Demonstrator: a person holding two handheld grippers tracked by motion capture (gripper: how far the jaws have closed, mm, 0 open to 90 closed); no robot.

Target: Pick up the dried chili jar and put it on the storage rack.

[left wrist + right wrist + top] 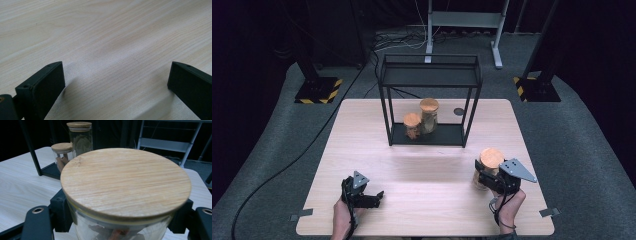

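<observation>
Your right gripper (486,176) has its jaws clamped around a wooden-lidded jar (125,185), well in front of the black shelf (430,75). Two jars (421,119) already sit on its lower tier; looks like one left. Left gripper (116,82) wide open, empty

Two jars (422,120) crowd the rack (430,100)'s lower shelf.

Jar (125,195) body cropped at the lower edge of the right gripper view, contents indistinct. Forearms cut off along the bottom of the high view. Small dark disc (458,111) at upper centre, too small to identify.
</observation>
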